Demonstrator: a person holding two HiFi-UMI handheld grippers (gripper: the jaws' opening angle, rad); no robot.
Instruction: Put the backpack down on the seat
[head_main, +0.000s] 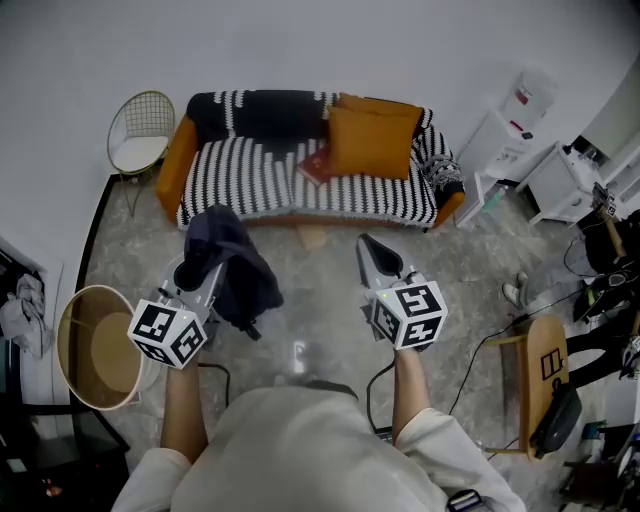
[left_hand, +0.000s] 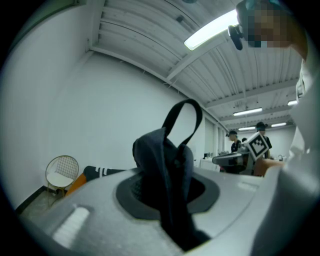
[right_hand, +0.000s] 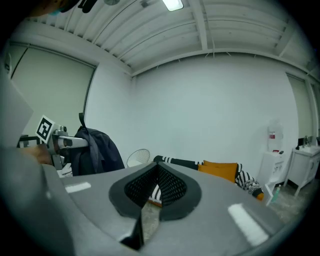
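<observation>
A dark navy backpack (head_main: 238, 268) hangs in the air over the floor, short of the sofa. My left gripper (head_main: 200, 262) is shut on its top fabric. In the left gripper view the backpack's cloth (left_hand: 165, 165) fills the gap between the jaws and its carry loop stands up above them. The sofa (head_main: 260, 175) has a black-and-white striped seat and stands against the far wall, with an orange cushion (head_main: 372, 140) and a red book (head_main: 318, 165) on it. My right gripper (head_main: 372, 250) is shut and empty, level with the left one. Its own view shows the backpack (right_hand: 95, 150) at left and the sofa (right_hand: 220, 170) ahead.
A white wire chair (head_main: 140, 135) stands left of the sofa. A round tan basket (head_main: 95, 345) is on the floor at my left. White cabinets (head_main: 505, 140) and a wooden stool (head_main: 545, 375) with a bag and cables are at right. People stand far behind in the left gripper view.
</observation>
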